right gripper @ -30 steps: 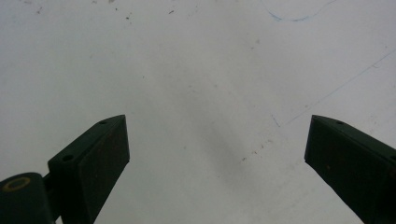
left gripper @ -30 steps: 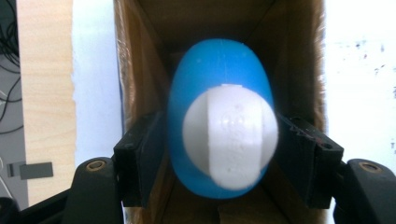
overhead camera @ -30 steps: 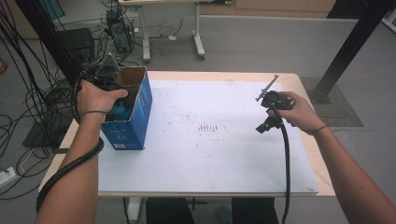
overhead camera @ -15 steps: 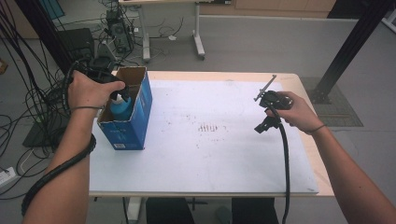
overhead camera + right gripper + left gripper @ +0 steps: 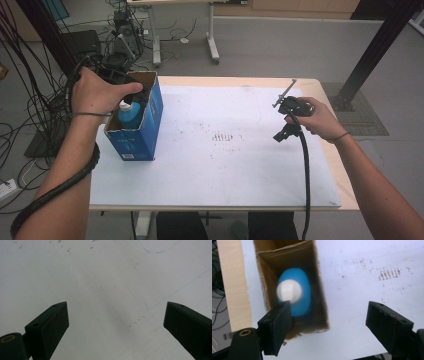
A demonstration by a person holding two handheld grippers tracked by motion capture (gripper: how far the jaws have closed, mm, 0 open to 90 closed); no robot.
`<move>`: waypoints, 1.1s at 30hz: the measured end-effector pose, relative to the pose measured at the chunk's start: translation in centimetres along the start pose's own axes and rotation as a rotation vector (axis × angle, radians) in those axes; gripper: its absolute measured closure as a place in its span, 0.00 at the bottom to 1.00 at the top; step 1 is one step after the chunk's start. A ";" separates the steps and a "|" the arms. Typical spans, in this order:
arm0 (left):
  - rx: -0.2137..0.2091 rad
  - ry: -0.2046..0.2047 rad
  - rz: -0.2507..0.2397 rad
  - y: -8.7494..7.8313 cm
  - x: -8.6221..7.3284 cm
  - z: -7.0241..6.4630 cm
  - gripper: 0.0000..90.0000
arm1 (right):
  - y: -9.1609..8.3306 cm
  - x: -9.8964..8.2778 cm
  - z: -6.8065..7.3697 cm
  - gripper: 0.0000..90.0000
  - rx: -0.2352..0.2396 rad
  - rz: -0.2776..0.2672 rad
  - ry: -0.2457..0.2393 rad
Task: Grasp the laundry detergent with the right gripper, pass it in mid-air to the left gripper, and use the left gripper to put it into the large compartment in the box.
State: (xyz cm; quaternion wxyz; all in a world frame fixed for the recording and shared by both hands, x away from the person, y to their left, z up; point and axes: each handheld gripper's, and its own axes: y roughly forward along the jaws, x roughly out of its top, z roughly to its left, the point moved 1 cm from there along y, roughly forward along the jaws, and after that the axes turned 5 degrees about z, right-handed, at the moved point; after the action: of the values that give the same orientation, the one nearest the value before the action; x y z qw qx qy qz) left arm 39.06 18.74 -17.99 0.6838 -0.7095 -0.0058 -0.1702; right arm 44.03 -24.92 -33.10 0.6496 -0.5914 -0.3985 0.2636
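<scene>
A blue bottle (image 5: pixel 295 295) with a white cap stands upright inside an open-topped blue cardboard box (image 5: pixel 150 117) at the left end of the table. The left gripper (image 5: pixel 329 326) hangs above the box, looking down into it. Its jaws have just been opening and now stand wide apart with nothing between them; the bottle sits below, free of the pads, close under the left-hand jaw in the left gripper view. In the high view the left hand (image 5: pixel 97 92) is over the back end of the box.

The right gripper (image 5: pixel 116 322) is well apart, near the right edge of the table, jaws spread wide and empty over a bare white sheet (image 5: pixel 225 165).

That white sheet, marked with faint dark smudges near its middle, covers most of the light wooden table (image 5: pixel 345 185). Beyond lies a grey floor with cables (image 5: pixel 30 110), another desk's legs and a black post.
</scene>
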 end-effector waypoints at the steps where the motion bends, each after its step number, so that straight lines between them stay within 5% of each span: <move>1: -0.006 0.010 0.000 -0.1 0.0 -0.4 0.20 | 0.0 0.0 0.0 0.07 0.001 0.000 -0.003; 21: -0.126 0.258 0.013 -2.2 -1.2 -8.8 0.10 | 0.3 -0.2 -0.4 0.07 0.017 0.006 0.015; 33: -0.210 0.380 0.051 -0.5 -1.8 -12.9 0.08 | 0.4 -0.3 -0.3 0.07 0.025 -0.004 0.018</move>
State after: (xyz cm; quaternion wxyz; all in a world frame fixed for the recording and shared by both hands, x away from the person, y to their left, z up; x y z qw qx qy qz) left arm 34.27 6.62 -17.86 0.5989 -0.7320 0.1591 -0.2833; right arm 44.13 -25.27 -33.54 0.6611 -0.5846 -0.3905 0.2620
